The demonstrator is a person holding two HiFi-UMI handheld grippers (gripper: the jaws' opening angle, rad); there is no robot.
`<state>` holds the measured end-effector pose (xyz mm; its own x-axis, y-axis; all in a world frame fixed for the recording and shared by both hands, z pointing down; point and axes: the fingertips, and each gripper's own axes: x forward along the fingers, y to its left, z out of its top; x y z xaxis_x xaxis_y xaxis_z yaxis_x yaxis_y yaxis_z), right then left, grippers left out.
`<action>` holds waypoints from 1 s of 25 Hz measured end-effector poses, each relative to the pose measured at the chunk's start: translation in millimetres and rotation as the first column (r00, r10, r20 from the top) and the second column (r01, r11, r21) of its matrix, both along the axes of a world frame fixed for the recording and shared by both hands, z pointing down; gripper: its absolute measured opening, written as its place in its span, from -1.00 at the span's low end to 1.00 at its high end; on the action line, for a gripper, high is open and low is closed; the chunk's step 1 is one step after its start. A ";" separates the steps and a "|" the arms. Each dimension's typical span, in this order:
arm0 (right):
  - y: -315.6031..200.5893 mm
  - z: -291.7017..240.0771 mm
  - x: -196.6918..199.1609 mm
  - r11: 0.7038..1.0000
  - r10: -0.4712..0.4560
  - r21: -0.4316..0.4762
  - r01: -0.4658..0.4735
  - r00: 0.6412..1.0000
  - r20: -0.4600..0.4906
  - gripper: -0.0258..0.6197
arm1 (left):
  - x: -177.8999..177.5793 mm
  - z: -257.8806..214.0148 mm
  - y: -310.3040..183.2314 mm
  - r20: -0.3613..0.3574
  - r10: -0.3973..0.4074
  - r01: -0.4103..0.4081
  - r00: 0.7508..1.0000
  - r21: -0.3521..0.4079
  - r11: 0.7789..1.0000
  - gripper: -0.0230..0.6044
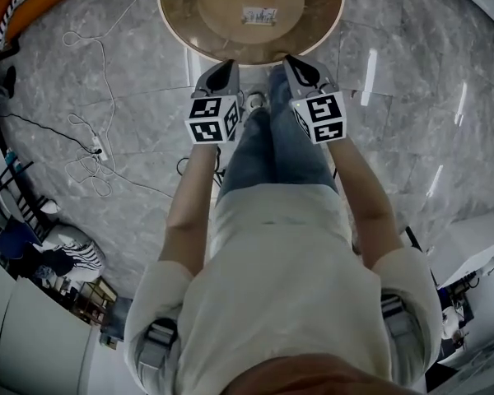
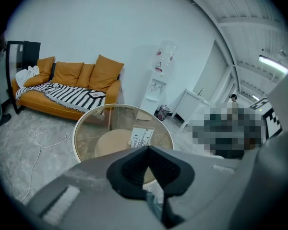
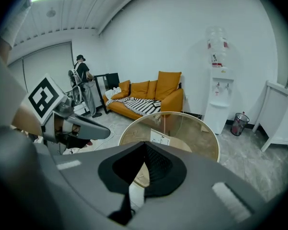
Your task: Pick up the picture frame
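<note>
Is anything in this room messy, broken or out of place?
Only the floor: a white cable sprawls in loose loops left of the round glass table, which might trip someone. The picture frame rests near the table's middle. Nothing looks spilled or broken.

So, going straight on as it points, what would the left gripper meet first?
Likely the glass table, near the picture frame; nothing shows in between, though depth is unclear.

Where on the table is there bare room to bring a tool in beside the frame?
The table is bare except for the picture frame near its middle: free glass left, right and on the near side of it, out to the rim. Nowhere crowded.
</note>
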<state>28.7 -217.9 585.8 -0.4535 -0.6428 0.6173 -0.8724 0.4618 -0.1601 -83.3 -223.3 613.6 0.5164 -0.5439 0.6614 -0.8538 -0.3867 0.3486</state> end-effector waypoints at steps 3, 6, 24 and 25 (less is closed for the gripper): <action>-13.8 25.4 2.0 1.000 -0.012 -0.025 0.012 1.000 0.000 -0.92 | 3.1 26.9 -9.7 0.019 0.010 -0.010 1.000 -0.034 0.999 -0.92; -25.3 49.2 2.2 0.998 -0.029 -0.052 0.029 1.000 0.005 -0.87 | 7.5 52.2 -17.9 0.039 0.028 -0.025 0.999 -0.058 0.998 -0.92; -80.8 185.5 5.3 0.983 -0.047 -0.182 0.040 0.998 -0.037 -0.29 | 38.9 177.7 -81.0 0.134 0.187 -0.179 0.973 -0.065 0.982 -0.33; -83.0 191.1 5.0 0.982 -0.053 -0.185 0.045 0.998 -0.037 -0.27 | 40.3 183.0 -83.3 0.143 0.198 -0.191 0.970 -0.064 0.979 -0.33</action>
